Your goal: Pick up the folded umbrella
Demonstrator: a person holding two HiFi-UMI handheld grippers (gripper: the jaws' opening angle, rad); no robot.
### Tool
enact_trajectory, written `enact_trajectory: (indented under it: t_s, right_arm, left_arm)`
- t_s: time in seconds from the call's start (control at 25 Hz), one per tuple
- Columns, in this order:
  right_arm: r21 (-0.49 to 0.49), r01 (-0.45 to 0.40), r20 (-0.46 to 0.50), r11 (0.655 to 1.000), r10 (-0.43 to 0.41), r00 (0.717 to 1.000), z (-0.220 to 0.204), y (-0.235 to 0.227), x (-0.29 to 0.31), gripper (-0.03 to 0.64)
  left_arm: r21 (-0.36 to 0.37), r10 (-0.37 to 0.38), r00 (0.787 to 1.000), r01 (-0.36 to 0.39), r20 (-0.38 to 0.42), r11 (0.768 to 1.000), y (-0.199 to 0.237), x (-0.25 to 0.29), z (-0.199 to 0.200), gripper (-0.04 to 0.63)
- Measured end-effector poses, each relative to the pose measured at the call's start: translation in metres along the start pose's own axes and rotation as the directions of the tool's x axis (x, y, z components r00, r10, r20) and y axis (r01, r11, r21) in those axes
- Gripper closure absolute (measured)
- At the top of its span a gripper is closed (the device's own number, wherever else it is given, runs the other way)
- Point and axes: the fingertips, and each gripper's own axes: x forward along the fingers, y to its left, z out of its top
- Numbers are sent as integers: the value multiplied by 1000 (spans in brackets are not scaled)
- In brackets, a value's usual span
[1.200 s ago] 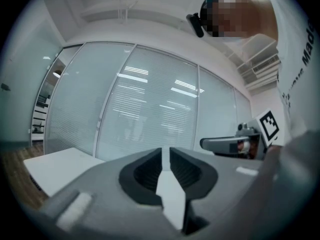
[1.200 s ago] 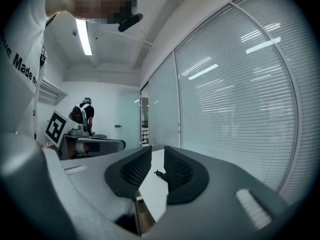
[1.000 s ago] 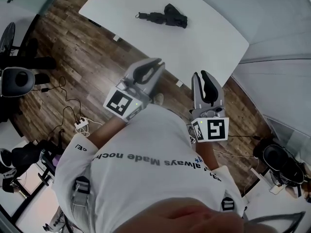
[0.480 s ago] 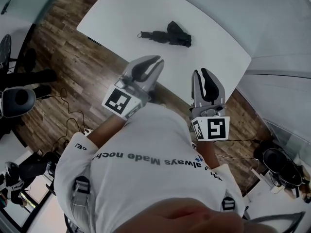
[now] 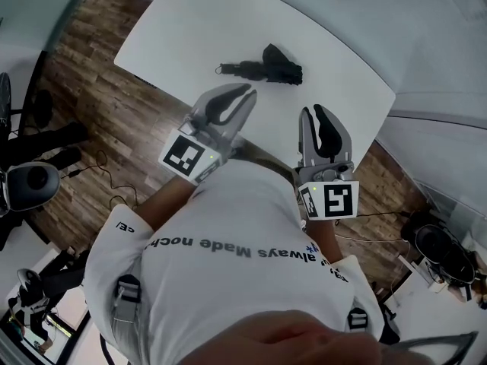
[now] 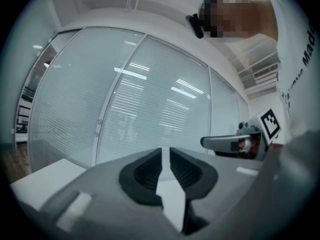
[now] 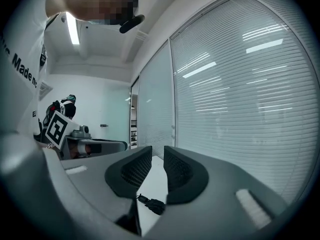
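Folded umbrella (image 5: 262,69) lies black and untouched on the white table (image 5: 190,21) as I close in on it. My left claw (image 5: 248,91) is clenched, its pads drawn to a thin slit with nothing in it. My right claw (image 5: 314,112) looks clenched the same way and is just as empty, though through its slit the right gripper view catches the umbrella (image 7: 151,203) far ahead on the tabletop. Both claws are held out level in front of my chest, side by side, pointing over the table's near edge. Compared with a second ago, the table sits nearer below me in the head view and the umbrella has slid down toward the claw tips, while the claws keep the same pose: I have stepped forward over the wood floor (image 5: 91,105), not reached. By my judgement the approach is nearly done but the pickup itself is not begun. The umbrella is well apart from both claws, its strap end to the left and its bunched canopy to the right. One claw must open before any grasp. Beyond the table stands a glass wall (image 6: 150,99) with blinds.
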Motion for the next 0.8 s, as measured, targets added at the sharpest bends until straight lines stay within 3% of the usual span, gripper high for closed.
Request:
enact_trajectory:
  t_s: [0.56,0.68,0.8]
  right_arm:
    - [-7,52,-15,999,-52,999,0,-51,-7,551]
    - [2,61,-14,998,-61,998,-3,-63,-7,551]
    - [6,67,-18,998,-67,998,-6,-69,-6,551]
  left_arm:
    - [17,-54,998,54,-24,998,-12,53,-6,535]
    - [52,-67,997,69,-37,996,-9,69,-20,512]
    - [135,-87,991,101,-103,986,-3,88,-46,475]
